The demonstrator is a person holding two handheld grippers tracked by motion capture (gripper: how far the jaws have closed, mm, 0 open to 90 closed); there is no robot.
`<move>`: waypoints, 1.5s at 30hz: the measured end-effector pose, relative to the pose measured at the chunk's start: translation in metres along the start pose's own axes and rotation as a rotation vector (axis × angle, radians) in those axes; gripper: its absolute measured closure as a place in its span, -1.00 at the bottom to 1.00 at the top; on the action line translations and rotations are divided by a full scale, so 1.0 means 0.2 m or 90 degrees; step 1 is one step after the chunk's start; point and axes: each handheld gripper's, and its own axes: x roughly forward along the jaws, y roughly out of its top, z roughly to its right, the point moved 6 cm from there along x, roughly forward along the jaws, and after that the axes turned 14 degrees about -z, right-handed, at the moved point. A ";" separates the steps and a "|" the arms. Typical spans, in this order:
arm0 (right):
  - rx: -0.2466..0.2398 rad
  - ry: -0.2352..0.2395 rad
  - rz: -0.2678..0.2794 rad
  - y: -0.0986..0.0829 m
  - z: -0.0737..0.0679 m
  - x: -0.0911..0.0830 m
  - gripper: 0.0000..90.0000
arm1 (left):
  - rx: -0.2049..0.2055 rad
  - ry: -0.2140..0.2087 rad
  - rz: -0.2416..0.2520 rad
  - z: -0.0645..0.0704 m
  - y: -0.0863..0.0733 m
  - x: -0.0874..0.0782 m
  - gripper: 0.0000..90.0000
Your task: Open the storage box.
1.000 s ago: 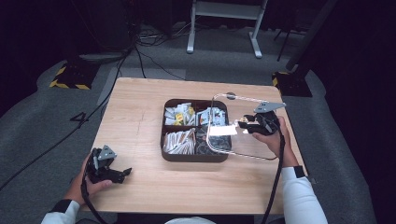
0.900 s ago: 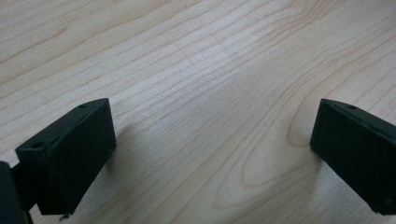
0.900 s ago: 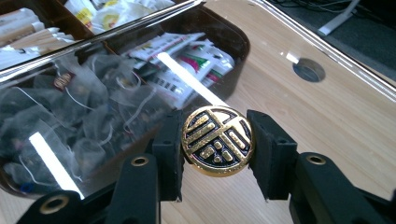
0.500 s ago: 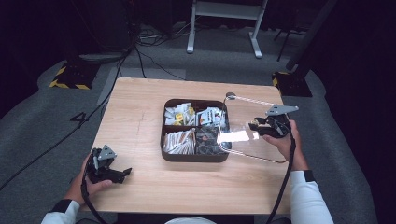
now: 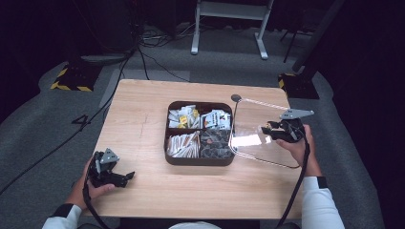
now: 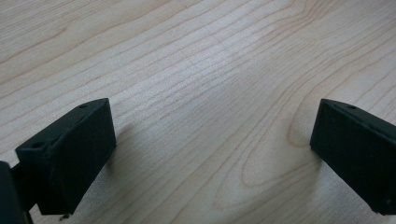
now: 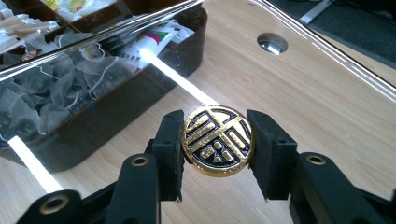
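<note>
Jaws spread wide and holding nothing mark the left gripper (image 5: 125, 177), which rests low on the wooden surface (image 5: 143, 119) at the near left corner, well apart from the work; in the left gripper view only bare wood grain lies between its black pads. Moving right, the dark compartment box (image 5: 200, 161) stands at the middle of the surface, open, with sachets and tea bags in its four sections. Just beside its right wall the clear lid (image 5: 248, 140) is held out over the wood, its left edge close to or overlapping the box rim and its far edge catching the light. The right gripper (image 7: 218, 140) has its jaws closed on the lid's round gold-and-black knob (image 7: 218, 141), one pad on each side of the disc. My judgement is that the lid is being carried aside to be set down. To do that well, keep the squeeze even so the round knob cannot twist between the pads, keep the pane level, clear the box rim fully, lower it until it lies flat on the wood, and only then ease the jaws apart.
</note>
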 end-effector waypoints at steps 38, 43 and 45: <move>0.027 -0.012 -0.080 -0.25 0.18 0.21 0.31 | 0.000 -0.001 0.000 0.00 0.00 0.00 -0.99; 0.030 -0.018 -0.084 -0.26 0.19 0.25 0.31 | 0.000 -0.001 0.000 0.00 0.00 0.00 -0.99; 0.029 -0.020 -0.089 -0.26 0.19 0.27 0.31 | 0.000 -0.001 0.000 0.00 0.00 0.00 -0.99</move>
